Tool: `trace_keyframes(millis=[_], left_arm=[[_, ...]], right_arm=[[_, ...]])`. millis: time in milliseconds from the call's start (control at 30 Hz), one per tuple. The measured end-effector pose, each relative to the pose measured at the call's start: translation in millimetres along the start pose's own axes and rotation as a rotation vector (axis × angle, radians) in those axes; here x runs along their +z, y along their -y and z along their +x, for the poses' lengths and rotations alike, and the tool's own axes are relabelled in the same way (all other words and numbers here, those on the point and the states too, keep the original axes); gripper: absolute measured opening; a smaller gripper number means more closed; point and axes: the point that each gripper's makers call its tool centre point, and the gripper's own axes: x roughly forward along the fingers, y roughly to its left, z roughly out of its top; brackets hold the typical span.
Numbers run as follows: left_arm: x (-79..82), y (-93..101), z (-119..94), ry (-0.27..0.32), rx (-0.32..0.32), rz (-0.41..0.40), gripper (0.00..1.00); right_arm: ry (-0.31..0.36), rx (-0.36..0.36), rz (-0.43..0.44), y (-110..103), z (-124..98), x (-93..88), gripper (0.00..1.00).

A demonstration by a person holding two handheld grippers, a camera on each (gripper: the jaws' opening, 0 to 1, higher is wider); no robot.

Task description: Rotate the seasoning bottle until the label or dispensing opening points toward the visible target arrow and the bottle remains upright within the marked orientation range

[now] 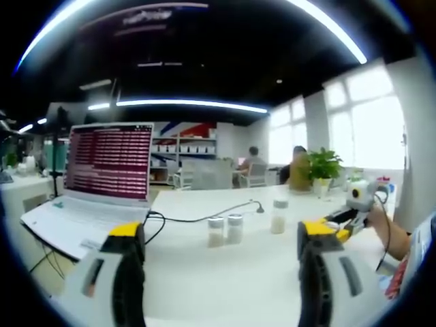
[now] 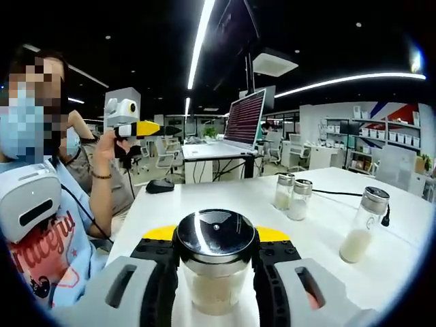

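The right tool [image 2: 215, 272] is closed on a clear glass seasoning bottle with a shiny round metal cap [image 2: 215, 262] — its two black jaws press on the bottle's sides, just under the cap. The bottle stands upright, with pale powder inside. It sits over the white bench [image 2: 327, 231], at the near edge.

Farther out on the bench, two small clear shakers with silver caps [image 2: 291, 194] stand side by side, touching or almost touching. To their right stands a taller clear bottle with a silver cap [image 2: 364, 225], tilted in the picture, with white powder at the bottom. A black mouse [image 2: 159, 185] lies near the far left edge.

The left tool [image 1: 221, 272] is open, with a wide gap between its grey and black jaws with yellow tips. It holds nothing and hangs above the bench. In the right gripper view, a person's hand [image 2: 107, 153] holds it up high — well apart from the bottles.

In the left gripper view, an open white laptop with a pink lit screen [image 1: 102, 177] sits on the left of the bench, and a black cable [image 1: 204, 216] runs from it past the shakers.
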Motion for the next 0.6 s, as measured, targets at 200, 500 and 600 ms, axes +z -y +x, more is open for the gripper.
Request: trace_keyframes(millis=[200, 500, 600], left_arm=[[0.5, 0.8, -0.6, 0.000, -0.003, 0.001, 0.98], [0.3, -0.2, -0.2, -0.004, -0.004, 0.000, 0.98], [0.6, -0.3, -0.6, -0.003, -0.003, -0.001, 0.98]], right_arm=[[0.006, -0.034, 0.007, 0.7, -0.7, -0.5, 0.41], [0.006, -0.093, 0.012, 2.5, -1.7, -1.1, 0.41], [0.011, -0.104, 0.016, 2.5, -2.0, -1.5, 0.41]])
